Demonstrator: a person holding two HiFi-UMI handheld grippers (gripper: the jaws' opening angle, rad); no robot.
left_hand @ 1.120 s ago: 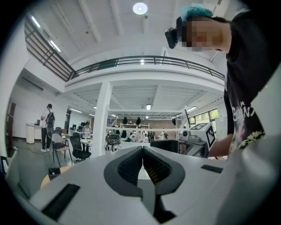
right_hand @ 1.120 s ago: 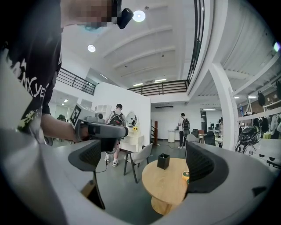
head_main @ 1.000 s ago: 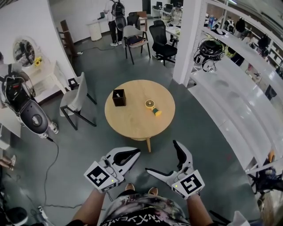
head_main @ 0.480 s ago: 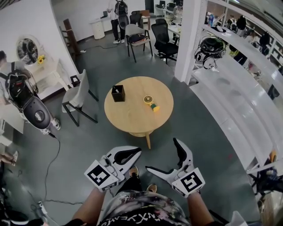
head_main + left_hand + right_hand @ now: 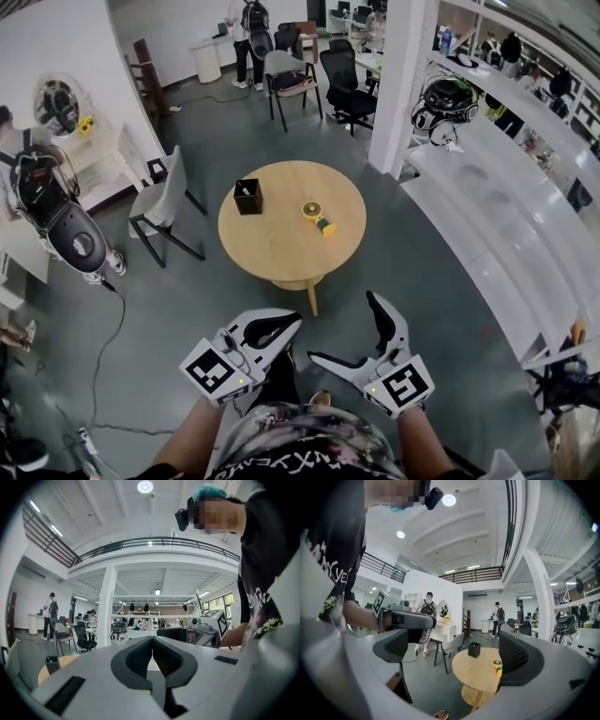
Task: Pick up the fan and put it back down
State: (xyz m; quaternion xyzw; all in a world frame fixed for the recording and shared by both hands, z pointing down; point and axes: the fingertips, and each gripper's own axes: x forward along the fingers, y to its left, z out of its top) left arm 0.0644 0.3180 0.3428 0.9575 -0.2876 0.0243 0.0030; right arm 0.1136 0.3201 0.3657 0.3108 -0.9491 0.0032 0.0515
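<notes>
Firstly, head view: fan (image 5: 317, 217) lies on round table (image 5: 281, 258) near black box (image 5: 247, 197), well apart from left gripper (image 5: 286, 326) and right gripper (image 5: 342, 328). Left gripper view: jaws pressed together, nothing between. Right gripper view: jaws spread wide, empty.

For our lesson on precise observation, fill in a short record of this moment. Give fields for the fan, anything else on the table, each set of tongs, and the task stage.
Fan: small and yellow, lying on the round wooden table, untouched
Also on table: black box, left of the fan in the head view and apart from it
Left tongs: shut, nothing between them, held low near the person's body
Right tongs: open, empty, short of the table
Task stage: fan not yet picked up
</notes>
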